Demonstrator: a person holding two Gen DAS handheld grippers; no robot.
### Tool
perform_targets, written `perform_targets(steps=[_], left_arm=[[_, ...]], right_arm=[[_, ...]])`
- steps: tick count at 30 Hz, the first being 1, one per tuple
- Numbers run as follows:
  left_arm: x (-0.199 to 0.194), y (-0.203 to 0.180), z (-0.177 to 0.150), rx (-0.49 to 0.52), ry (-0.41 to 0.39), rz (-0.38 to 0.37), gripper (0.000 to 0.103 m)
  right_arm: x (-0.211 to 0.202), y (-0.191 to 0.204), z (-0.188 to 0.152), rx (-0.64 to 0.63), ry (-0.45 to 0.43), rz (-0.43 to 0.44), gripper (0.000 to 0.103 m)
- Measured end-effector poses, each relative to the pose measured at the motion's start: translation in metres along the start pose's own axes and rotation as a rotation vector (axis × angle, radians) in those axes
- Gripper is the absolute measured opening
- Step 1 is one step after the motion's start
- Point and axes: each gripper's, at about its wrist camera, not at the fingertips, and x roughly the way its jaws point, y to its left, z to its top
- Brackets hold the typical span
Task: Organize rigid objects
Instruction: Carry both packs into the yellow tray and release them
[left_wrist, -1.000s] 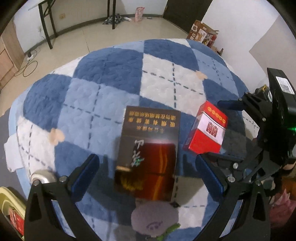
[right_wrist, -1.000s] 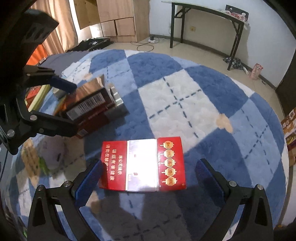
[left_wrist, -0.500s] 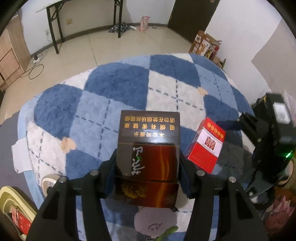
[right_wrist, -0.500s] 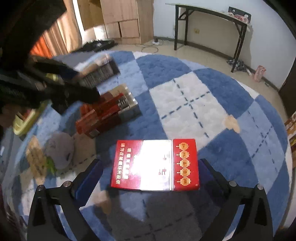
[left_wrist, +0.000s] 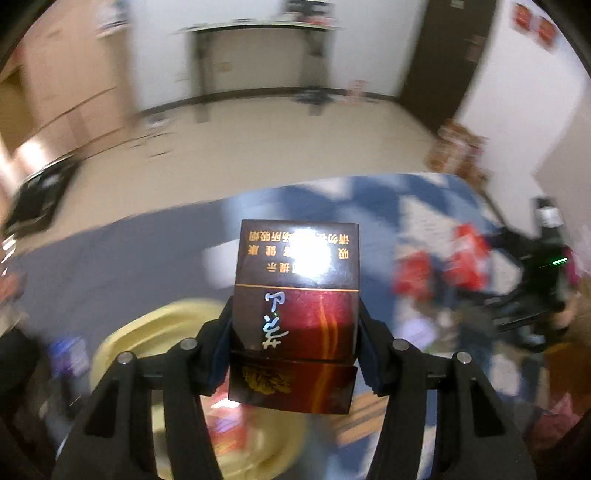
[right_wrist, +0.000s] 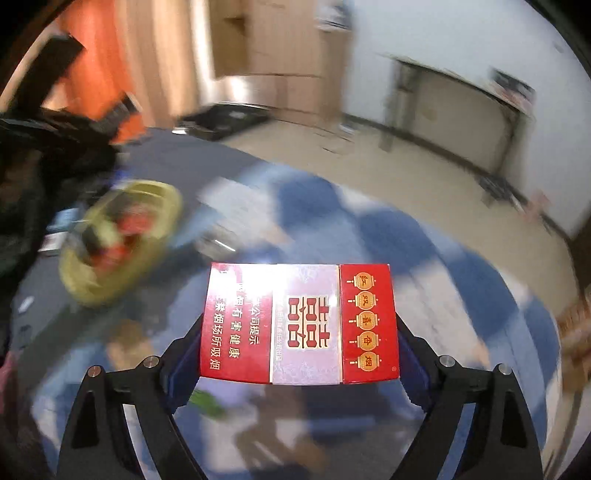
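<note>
Currently the left gripper is clamped on the dark brown cigarette box, blue pads pressed flat against its two long sides, box lifted clear of the rug with its printed face toward the camera and the text upside down in the left wrist view. Right gripper has the red-and-silver cigarette box wedged crosswise between its pads; its jaws have just been closing, and both blue pads now sit against the box's short ends, so it is gripped and off the surface as well. Below and just beyond the brown box, in the left wrist view, sits a yellow basket with a few red packs inside, heavily blurred. The same yellow basket shows in the right wrist view, off to the left and farther out, contents red and indistinct. Under both grippers lies the blue-and-white checked rug, with a grey mat beside it on the basket side. From the left wrist view the right gripper appears at the far right edge with a red blur in its jaws. Farther back: beige floor, wooden cabinets, a black-legged table against the white wall, a dark door. Both backgrounds are smeared by motion blur, so small items are unreadable.
</note>
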Motion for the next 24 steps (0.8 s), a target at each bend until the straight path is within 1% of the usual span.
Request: perform_targets(steps=[1, 3, 4, 5, 6, 7, 8, 10, 12, 14, 16, 17, 20, 22, 24], left_arm=[[-0.007, 0.020, -0.013, -0.030, 0.003, 0.026, 0.058], [-0.012, 0.065, -0.048, -0.124, 0.049, 0.066, 0.058], [-0.011, 0.084, -0.070, -0.164, 0.072, 0.089, 0.058], [-0.008, 0.096, -0.087, -0.190, 0.090, 0.103, 0.058], [-0.005, 0.105, -0.101, -0.212, 0.101, 0.110, 0.058], [0.002, 0.116, -0.118, -0.248, 0.112, 0.109, 0.058], [0.007, 0.123, -0.126, -0.269, 0.119, 0.101, 0.058], [0.026, 0.137, -0.147, -0.331, 0.136, 0.096, 0.058], [0.036, 0.146, -0.153, -0.360, 0.130, 0.086, 0.058], [0.045, 0.156, -0.153, -0.378, 0.131, 0.081, 0.058], [0.048, 0.162, -0.148, -0.397, 0.125, 0.059, 0.058], [0.051, 0.164, -0.141, -0.387, 0.114, 0.050, 0.058], [0.059, 0.168, -0.125, -0.353, 0.097, 0.060, 0.058], [0.070, 0.172, -0.118, -0.365, 0.107, 0.052, 0.058], [0.077, 0.174, -0.118, -0.373, 0.114, 0.055, 0.058]], right_arm=[[0.003, 0.022, 0.017, -0.036, 0.003, 0.040, 0.089], [0.014, 0.061, 0.043, -0.088, 0.015, 0.107, 0.089], [0.026, 0.089, 0.058, -0.121, 0.028, 0.142, 0.089], [0.035, 0.103, 0.065, -0.141, 0.038, 0.159, 0.089], [0.050, 0.130, 0.075, -0.185, 0.054, 0.179, 0.089], [0.060, 0.148, 0.078, -0.213, 0.064, 0.187, 0.089], [0.076, 0.170, 0.081, -0.241, 0.082, 0.198, 0.089], [0.102, 0.200, 0.083, -0.269, 0.121, 0.217, 0.089], [0.125, 0.232, 0.076, -0.316, 0.151, 0.227, 0.089], [0.139, 0.250, 0.067, -0.342, 0.174, 0.217, 0.089], [0.159, 0.258, 0.061, -0.347, 0.216, 0.176, 0.089], [0.163, 0.259, 0.058, -0.350, 0.223, 0.159, 0.089], [0.172, 0.263, 0.054, -0.364, 0.219, 0.163, 0.089], [0.179, 0.262, 0.052, -0.388, 0.224, 0.146, 0.090], [0.184, 0.266, 0.049, -0.398, 0.222, 0.142, 0.090]])
